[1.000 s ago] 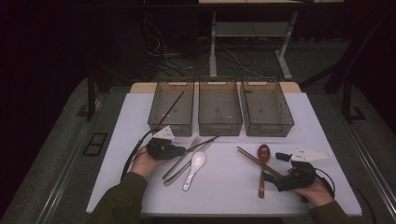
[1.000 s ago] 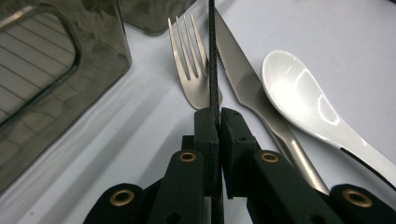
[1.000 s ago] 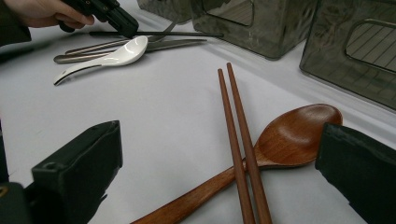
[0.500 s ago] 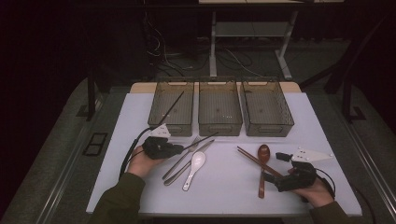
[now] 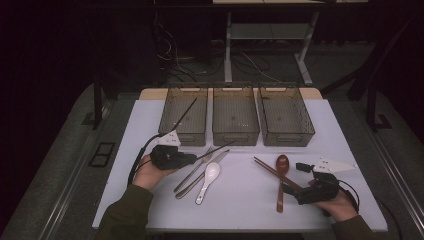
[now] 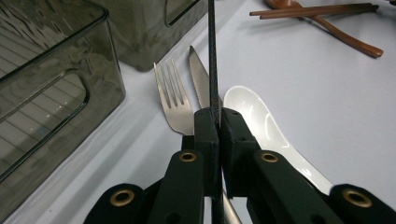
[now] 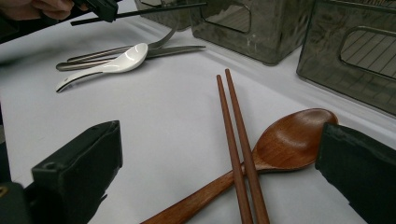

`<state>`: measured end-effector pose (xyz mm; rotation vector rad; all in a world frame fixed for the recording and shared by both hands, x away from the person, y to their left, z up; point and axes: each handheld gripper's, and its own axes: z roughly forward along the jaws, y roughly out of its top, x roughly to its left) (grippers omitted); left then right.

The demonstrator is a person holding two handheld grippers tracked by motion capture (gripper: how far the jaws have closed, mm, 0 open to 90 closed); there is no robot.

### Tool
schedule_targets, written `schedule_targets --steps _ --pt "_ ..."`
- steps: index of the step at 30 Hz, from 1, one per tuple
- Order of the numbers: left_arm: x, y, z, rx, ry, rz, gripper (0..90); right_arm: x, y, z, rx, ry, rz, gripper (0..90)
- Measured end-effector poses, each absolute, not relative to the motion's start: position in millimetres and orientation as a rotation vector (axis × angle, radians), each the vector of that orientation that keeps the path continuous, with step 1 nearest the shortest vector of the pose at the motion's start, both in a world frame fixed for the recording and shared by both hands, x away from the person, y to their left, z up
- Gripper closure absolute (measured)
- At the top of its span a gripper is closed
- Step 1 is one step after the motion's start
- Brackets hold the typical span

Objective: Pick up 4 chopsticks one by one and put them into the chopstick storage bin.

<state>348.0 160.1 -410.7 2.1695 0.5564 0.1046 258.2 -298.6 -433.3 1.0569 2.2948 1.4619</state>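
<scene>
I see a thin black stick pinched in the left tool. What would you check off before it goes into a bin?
1. Grip: the left gripper has its jaws shut on the black chopstick. Ok.
2. Stick lifted off the fork, knife and white spoon: the right gripper view shows it held above them. Ok.
3. Left bin has room: one black stick already leans in it, with space beside. Ok.
4. Stick held near its middle or its end: cannot tell.
5. Right gripper out of the way: open, low over the brown chopsticks and wooden spoon, far from the left one. Ok.
</scene>
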Motion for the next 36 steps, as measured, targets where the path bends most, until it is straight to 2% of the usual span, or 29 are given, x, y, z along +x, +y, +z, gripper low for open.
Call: schedule_targets --steps 36 --pt "373 167 -376 2.081 0.63 0.168 84.9 259 -294 -438 1.059 2.314 1.43 0.3"
